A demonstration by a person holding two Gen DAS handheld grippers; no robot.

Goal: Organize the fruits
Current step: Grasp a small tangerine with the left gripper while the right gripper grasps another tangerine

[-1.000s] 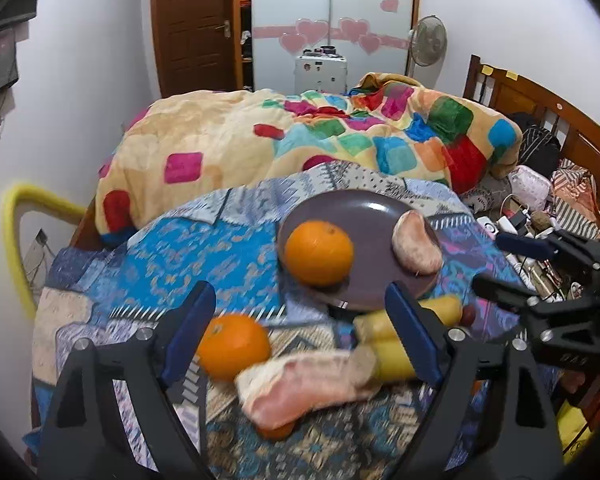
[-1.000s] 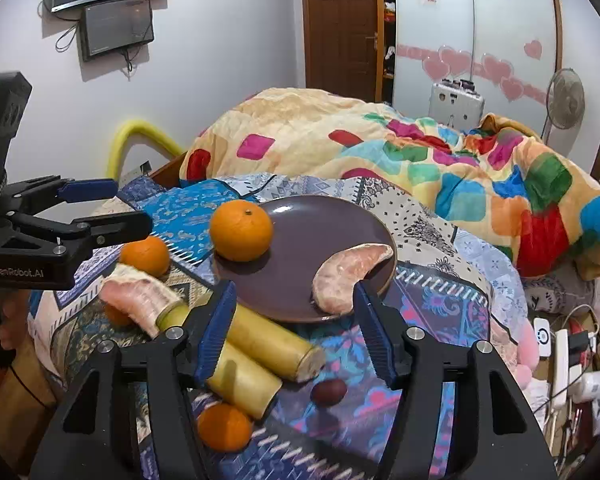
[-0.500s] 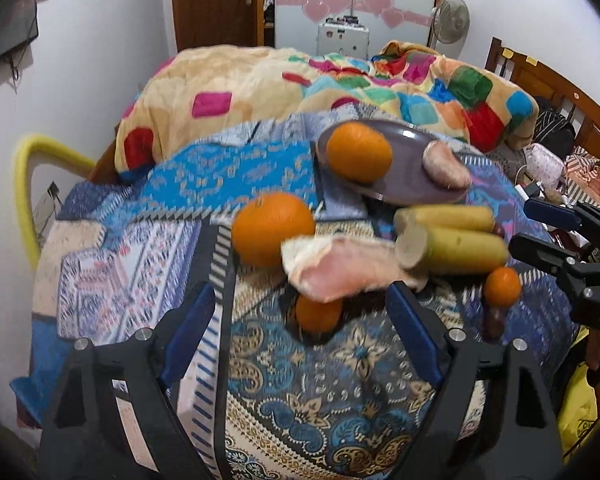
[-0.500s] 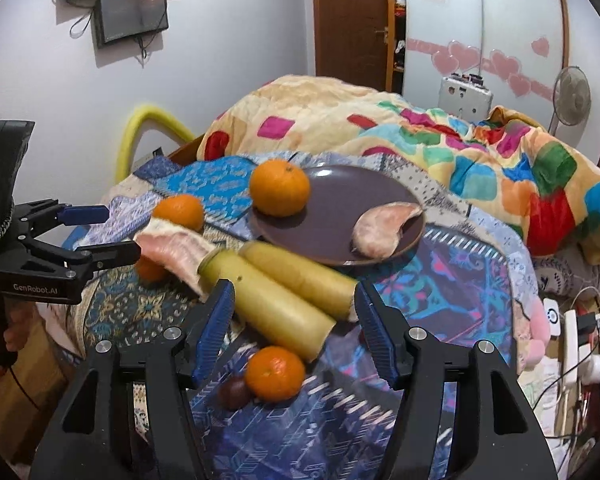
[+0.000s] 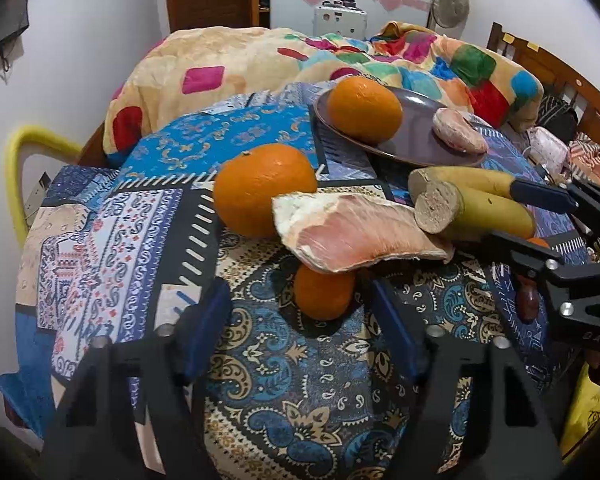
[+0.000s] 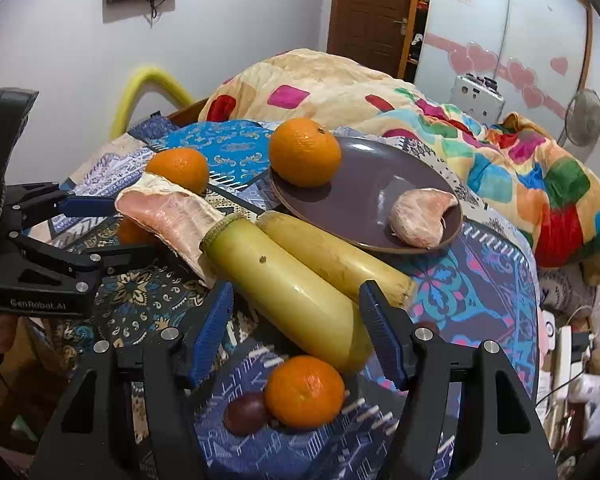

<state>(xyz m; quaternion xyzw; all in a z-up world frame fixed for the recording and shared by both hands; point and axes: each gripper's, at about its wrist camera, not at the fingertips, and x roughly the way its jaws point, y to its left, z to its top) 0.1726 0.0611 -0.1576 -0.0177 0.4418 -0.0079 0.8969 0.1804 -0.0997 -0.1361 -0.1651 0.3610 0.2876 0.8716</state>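
Note:
My left gripper (image 5: 300,328) is closing around a small orange (image 5: 324,292) that lies under a pink pomelo wedge (image 5: 352,236); its pads stand clear of the fruit. A larger orange (image 5: 264,190) lies beside the wedge. My right gripper (image 6: 298,330) is opening around the near end of a yellow stalk (image 6: 284,280), with a gap on the left side. A second stalk (image 6: 332,256) lies beside it. Under the fingers lie another small orange (image 6: 304,392) and a dark plum (image 6: 246,412). The brown plate (image 6: 364,184) holds an orange (image 6: 305,152) and a pomelo wedge (image 6: 422,216).
Everything lies on a round table under a blue patterned cloth (image 5: 292,400). Behind it is a bed with a colourful quilt (image 5: 260,56). A yellow hoop (image 5: 20,152) stands at the left, and clutter (image 6: 572,340) fills the right side.
Both grippers have come down closer to the fruit. The left jaws have narrowed, with the small orange now between them. The right fingers now flank the stalk's near end.

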